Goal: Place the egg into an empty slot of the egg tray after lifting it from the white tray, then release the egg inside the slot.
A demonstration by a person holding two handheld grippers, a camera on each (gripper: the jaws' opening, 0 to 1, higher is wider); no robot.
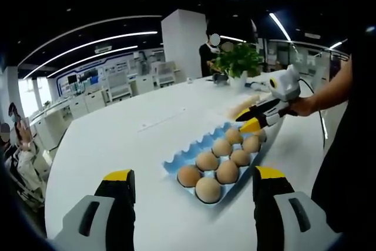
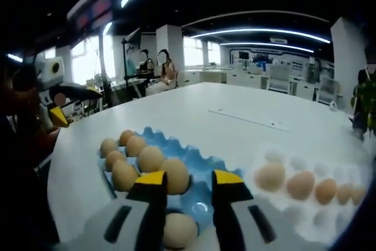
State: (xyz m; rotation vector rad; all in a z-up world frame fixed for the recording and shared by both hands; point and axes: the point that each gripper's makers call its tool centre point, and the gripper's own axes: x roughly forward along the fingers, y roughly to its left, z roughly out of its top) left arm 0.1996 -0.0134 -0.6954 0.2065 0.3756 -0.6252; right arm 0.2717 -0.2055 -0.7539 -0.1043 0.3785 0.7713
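Glossy moulded blue plastic egg tray is seen; tan matt-shelled eggs are held in it. Smooth white table with faint sheen. Translucent white plastic tray is noted.

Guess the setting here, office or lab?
Looks like an open-plan office or demo workspace: a large white table under long ceiling light strips, rows of white desks with monitors behind, and a potted plant at the table's far end.

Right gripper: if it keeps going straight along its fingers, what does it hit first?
Likely the blue egg tray: the right gripper points at a bare slot just past the egg between its fingers. Depth is unclear.
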